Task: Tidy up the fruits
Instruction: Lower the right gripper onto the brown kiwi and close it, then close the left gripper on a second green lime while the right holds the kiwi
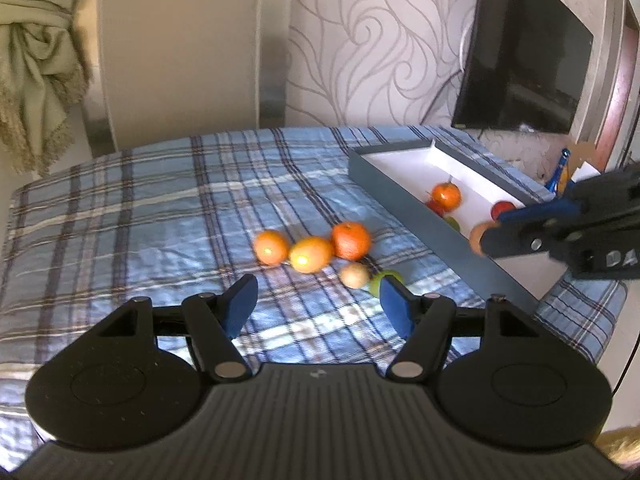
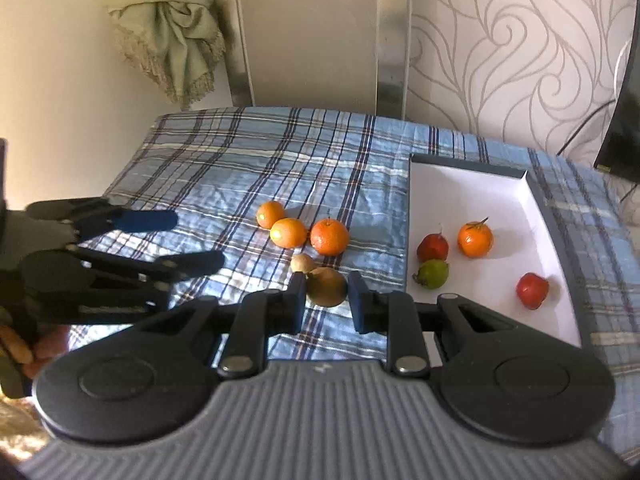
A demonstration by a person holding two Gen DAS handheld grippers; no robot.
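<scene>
From the left wrist view, the left tongs (image 1: 316, 304) stand apart with nothing between them, pointing down at loose fruit on the surface (image 1: 140, 220): three oranges (image 1: 310, 254) in a row, a small brown fruit (image 1: 354, 275) and a green fruit (image 1: 386, 280) partly hidden behind one pad. The fruits touch or nearly touch, so a pad coming down could nudge a neighbour and set it rolling across the rumpled checked cloth. The right tongs (image 1: 486, 240) reach over the tray (image 1: 400, 188) carrying a brown fruit (image 1: 476, 238).

From the right wrist view, the right tongs (image 2: 327, 300) are clamped on that round brown fruit (image 2: 326, 286). Only its sides are pinched, so it may slip out or drop short of the tray (image 2: 480, 188). Released from high up, it could roll into the red fruits (image 2: 532, 290), the green one (image 2: 432, 274) or the orange (image 2: 475, 239) already inside.

The surface wears a blue plaid cloth; behind it are swirl-patterned wallpaper, a tied curtain (image 2: 172, 36) and a dark screen (image 1: 524, 60).
</scene>
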